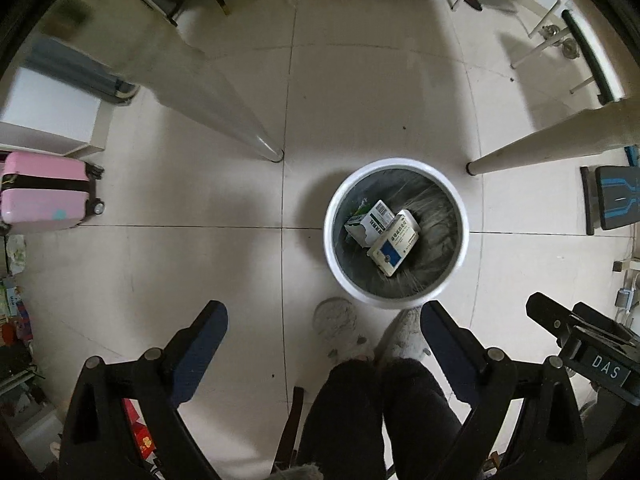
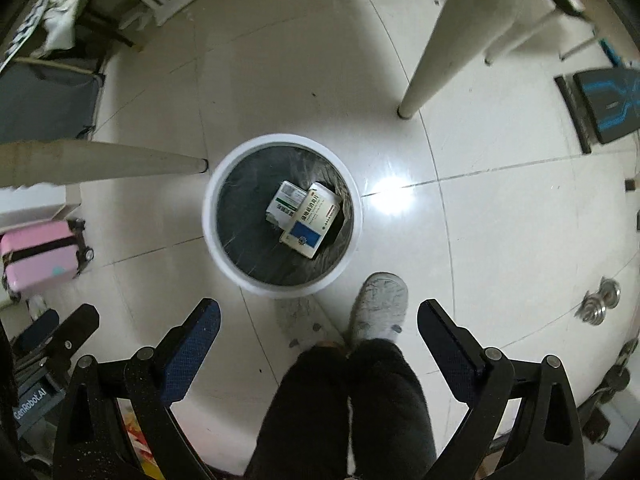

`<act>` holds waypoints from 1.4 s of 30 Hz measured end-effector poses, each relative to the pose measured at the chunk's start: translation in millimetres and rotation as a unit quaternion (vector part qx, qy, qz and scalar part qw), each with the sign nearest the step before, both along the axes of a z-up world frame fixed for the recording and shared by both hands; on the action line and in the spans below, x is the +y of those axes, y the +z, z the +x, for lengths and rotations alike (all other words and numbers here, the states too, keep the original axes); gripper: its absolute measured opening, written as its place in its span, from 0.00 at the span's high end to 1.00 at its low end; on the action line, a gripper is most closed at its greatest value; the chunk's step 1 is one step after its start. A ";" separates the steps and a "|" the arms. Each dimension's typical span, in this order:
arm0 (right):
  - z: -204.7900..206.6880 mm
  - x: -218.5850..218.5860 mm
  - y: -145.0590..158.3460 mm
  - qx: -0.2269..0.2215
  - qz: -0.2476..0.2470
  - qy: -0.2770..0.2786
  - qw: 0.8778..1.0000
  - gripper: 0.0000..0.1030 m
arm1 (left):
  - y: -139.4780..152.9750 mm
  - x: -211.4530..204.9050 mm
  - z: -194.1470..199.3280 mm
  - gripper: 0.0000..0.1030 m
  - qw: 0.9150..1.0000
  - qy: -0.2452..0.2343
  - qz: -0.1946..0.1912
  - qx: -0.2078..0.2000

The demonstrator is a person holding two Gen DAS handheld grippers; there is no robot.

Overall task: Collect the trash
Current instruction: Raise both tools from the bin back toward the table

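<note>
A round white trash bin point(image 1: 337, 268) with a dark liner stands on the tiled floor, seen from above; it also shows in the right wrist view point(image 2: 212, 240). Two medicine boxes lie inside: a blue-and-white box point(image 1: 394, 248) point(image 2: 310, 222) resting on a green-and-white box point(image 1: 370, 222) point(image 2: 284, 200). My left gripper point(image 1: 324, 316) is open and empty, held high above the floor near the bin. My right gripper point(image 2: 318, 316) is open and empty too. The right gripper's body point(image 1: 580, 344) shows at the right edge of the left wrist view.
Two cream table legs point(image 1: 256, 136) point(image 1: 520, 152) stand on the floor behind the bin. The person's legs and grey slippers point(image 2: 380, 308) are just in front of it. A pink suitcase point(image 1: 44, 192) is at the left, a black-and-blue board point(image 1: 612, 204) at the right.
</note>
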State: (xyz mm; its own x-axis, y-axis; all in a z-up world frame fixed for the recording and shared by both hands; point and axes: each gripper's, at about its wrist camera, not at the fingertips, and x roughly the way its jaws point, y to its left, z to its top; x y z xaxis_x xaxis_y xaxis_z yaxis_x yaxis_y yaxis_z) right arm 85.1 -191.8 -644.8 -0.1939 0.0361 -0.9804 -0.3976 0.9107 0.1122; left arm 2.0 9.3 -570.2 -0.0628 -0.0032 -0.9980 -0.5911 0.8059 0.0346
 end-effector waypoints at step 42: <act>371.5 172.7 255.2 -0.059 0.106 0.068 0.990 0.43 | 198.5 114.8 216.8 0.04 0.986 0.104 0.127 -0.017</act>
